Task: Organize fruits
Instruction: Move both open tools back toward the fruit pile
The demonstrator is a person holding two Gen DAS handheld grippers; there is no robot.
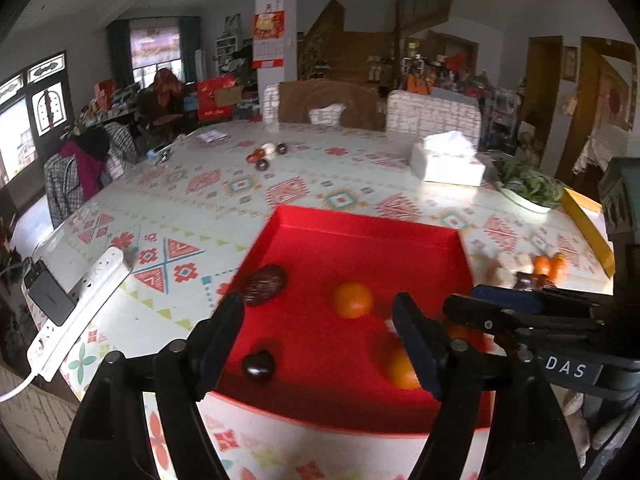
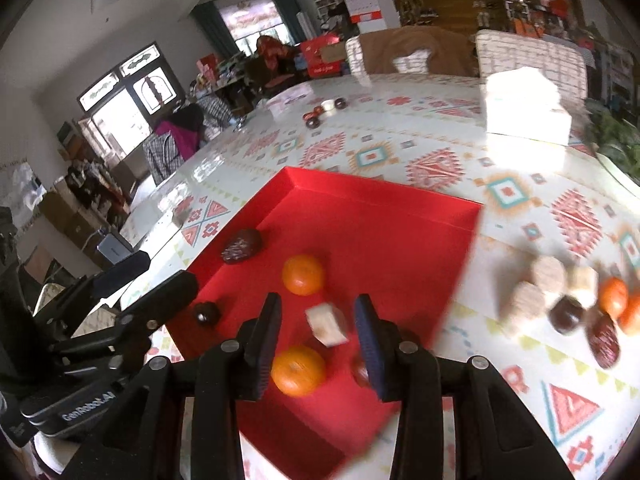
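A shallow red tray [image 2: 384,204] with low, crisp folded walls sits on a glossy table [image 1: 224,200] whose cloth is printed with red and teal geometric motifs. On its matte floor lie two round oranges, one near the middle [image 2: 302,275] and one at the near side [image 2: 298,370], a wrinkled dark date [image 2: 241,246] by the left wall, a smooth, shiny dark fruit [image 2: 207,313] near the left edge, and a pale blocky piece [image 2: 326,324] with flat cut faces.

The left gripper [image 1: 320,340] hovers over the tray's near half with its flat black fingers spread wide and nothing between them. The right gripper [image 2: 318,340] hangs above the pale piece and the near orange; its jaws stand a little apart, and the pads do not press on anything (the pale block shows in the gap, lying on the tray floor below).

To the right of the tray, on the cloth, a blurred cluster [image 2: 568,304] waits: pale rounded cakes, more oranges, dark dates. Farther back stand a white tissue box [image 1: 448,160] and a dish of leafy greens [image 1: 528,188].
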